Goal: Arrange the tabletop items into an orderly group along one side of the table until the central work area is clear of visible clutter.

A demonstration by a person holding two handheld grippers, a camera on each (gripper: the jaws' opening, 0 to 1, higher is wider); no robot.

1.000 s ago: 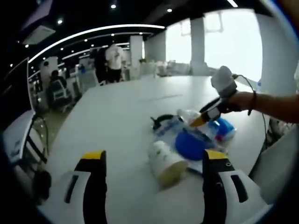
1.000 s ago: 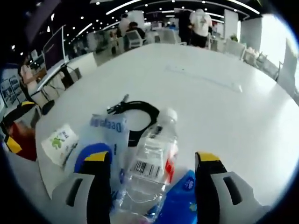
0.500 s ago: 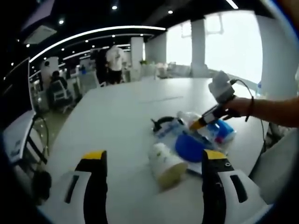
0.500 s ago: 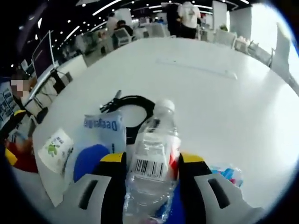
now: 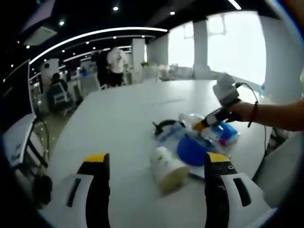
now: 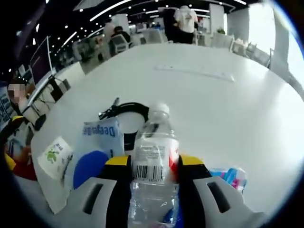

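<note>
In the right gripper view my right gripper (image 6: 154, 161) is shut on a clear plastic water bottle (image 6: 153, 142) with a white cap and a barcode label. Beyond it on the white table (image 6: 213, 104) lie a coiled black cable (image 6: 126, 110), a pale blue wipes pack (image 6: 101, 135), a blue disc (image 6: 89, 165) and a blue packet (image 6: 232, 175). In the left gripper view my left gripper (image 5: 156, 160) stands open near the table's edge. Past its jaws lies a white paper cup (image 5: 166, 169) on its side. The right gripper (image 5: 202, 125) reaches into the pile from the right.
A white sheet with a green print (image 6: 54, 154) lies at the pile's left. The far part of the table (image 5: 118, 109) is bare, with a long thin strip (image 6: 194, 72) on it. People, chairs and desks stand beyond the table's far edge.
My right gripper's jaws have closed from open onto the bottle, and the bottle now stands more upright between them. The left gripper has stayed where it was.
</note>
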